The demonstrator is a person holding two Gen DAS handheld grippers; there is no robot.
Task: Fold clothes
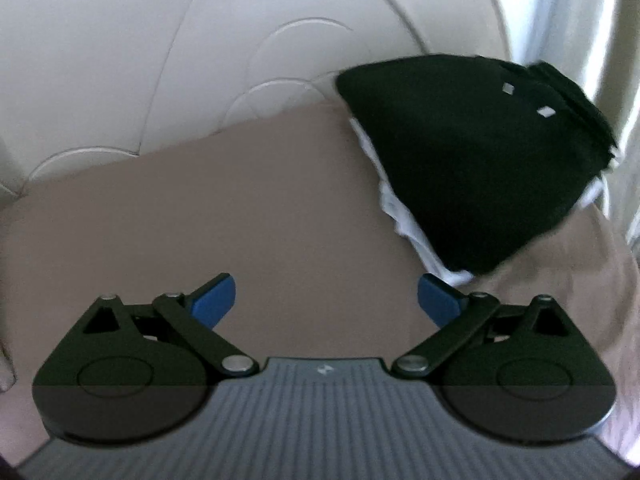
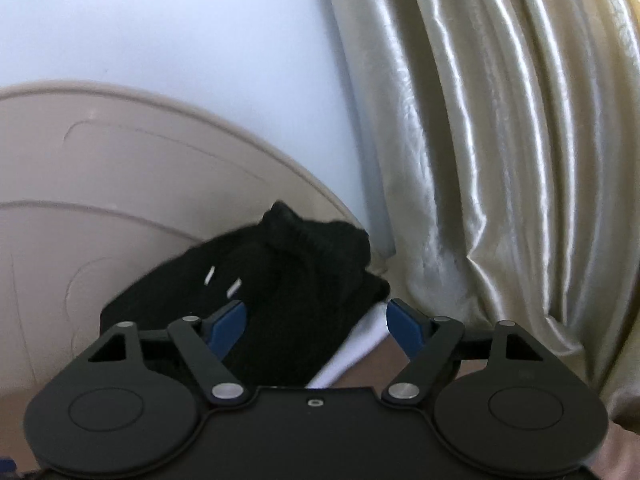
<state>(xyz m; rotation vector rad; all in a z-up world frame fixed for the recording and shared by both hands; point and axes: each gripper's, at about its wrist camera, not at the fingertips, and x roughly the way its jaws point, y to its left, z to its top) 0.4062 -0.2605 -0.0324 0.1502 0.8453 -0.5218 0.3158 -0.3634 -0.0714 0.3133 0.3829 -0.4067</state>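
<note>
- We found the black garment (image 1: 476,160) lying folded on top of a white garment (image 1: 404,216), the pile sitting on the tan bed surface (image 1: 260,208) close to the padded headboard (image 1: 160,60).
- Our left hand-held gripper (image 1: 326,300) hung over bare bedding with its blue pads spread wide and nothing between them; the pile lay ahead and to its right, apart from it.
- Our right hand-held gripper (image 2: 316,322) was also spread, its pads straddling the near edge of the black garment (image 2: 280,280) where the white layer (image 2: 352,352) peeked out. Whether a pad touched the cloth we could not tell, the view being blurred.
- To do the step well, we judged, we should pinch only the layer meant to move, near a corner, so the lower piece would not drag along.
- The open room lay to the left across the bed. The curtain (image 2: 500,160) and the headboard hemmed in the far and right sides, so any spreading would best go leftwards.
</note>
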